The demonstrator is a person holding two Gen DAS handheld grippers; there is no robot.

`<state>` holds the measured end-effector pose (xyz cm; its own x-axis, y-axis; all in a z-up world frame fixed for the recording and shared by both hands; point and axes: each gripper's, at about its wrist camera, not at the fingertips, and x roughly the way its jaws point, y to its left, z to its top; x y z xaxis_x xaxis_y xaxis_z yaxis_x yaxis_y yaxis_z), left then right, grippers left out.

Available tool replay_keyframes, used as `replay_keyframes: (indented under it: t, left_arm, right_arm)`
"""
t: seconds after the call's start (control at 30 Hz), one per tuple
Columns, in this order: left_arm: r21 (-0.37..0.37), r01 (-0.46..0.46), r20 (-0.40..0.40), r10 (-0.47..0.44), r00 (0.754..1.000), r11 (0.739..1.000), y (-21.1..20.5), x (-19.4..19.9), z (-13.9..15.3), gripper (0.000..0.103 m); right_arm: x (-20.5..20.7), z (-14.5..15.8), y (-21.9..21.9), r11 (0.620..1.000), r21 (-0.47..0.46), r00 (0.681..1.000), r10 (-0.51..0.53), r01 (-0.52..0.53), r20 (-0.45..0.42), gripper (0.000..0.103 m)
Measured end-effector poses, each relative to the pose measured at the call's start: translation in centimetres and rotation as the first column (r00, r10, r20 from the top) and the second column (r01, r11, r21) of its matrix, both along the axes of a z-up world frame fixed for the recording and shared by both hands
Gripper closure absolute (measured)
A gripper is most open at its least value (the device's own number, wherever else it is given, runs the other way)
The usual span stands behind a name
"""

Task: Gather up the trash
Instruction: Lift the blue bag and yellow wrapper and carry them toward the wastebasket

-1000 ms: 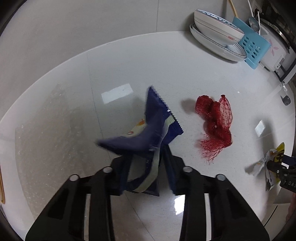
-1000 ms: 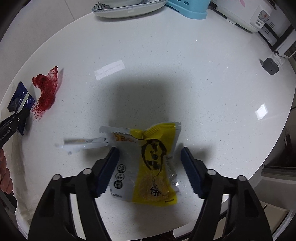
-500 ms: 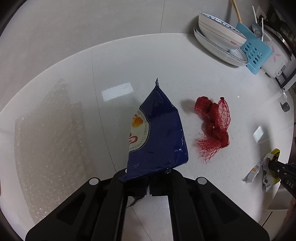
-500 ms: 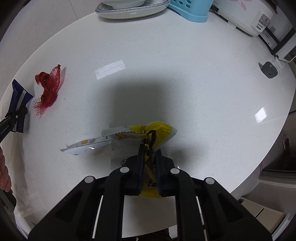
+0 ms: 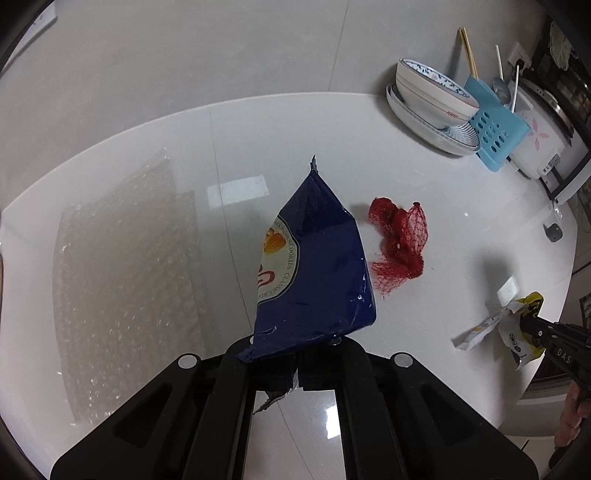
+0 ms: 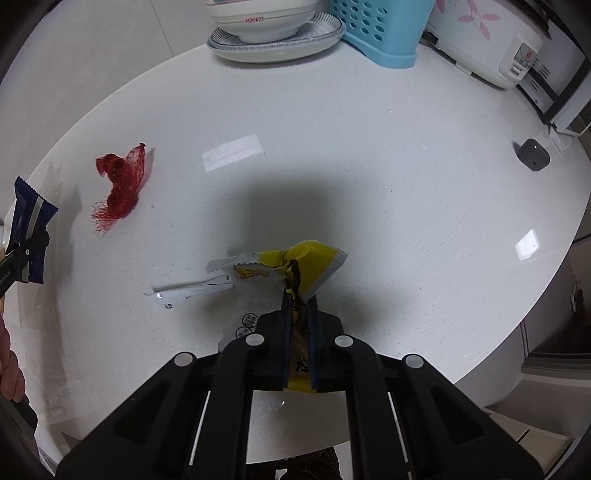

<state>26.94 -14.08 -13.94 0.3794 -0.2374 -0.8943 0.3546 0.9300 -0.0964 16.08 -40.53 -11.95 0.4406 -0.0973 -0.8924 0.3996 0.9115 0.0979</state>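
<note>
A blue cookie bag point(image 5: 317, 273) hangs above the white round table point(image 5: 295, 133), pinched in the closed left gripper point(image 5: 295, 363). A red net point(image 5: 400, 243) lies on the table beside it. Bowls on a plate point(image 6: 273, 40), a blue basket point(image 6: 380, 29) and a rice cooker point(image 6: 487, 44) stand at the far edge. The right gripper point(image 6: 297, 332) is clamped on a yellow wrapper point(image 6: 306, 266), with a white torn strip point(image 6: 192, 290) just beside it.

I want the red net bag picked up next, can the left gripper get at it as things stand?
Probably not yet. The red net bag lies in the open, nothing on it, but the left gripper is shut on the blue cookie wrapper, so it has no free grip.
</note>
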Motion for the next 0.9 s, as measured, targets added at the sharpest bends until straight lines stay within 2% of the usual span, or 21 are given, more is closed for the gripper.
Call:
replay_keyframes:
  t: [0.47,0.9]
  left_arm:
    - [-0.018,-0.103,0.034,0.104,0.994,0.994,1.3,-5.8,3.0,0.103]
    - [-0.050,-0.200,0.042,0.202,0.978,0.979,2.7,-12.0,5.9,0.103]
  right_arm:
    - [-2.3,2.5,0.3,0.997,-0.018,0.992,0.081,-0.080,0.097,0.097]
    - [-5.3,5.4,1.5,0.986,-0.049,0.967,0.168,-0.162,0.191,0.097]
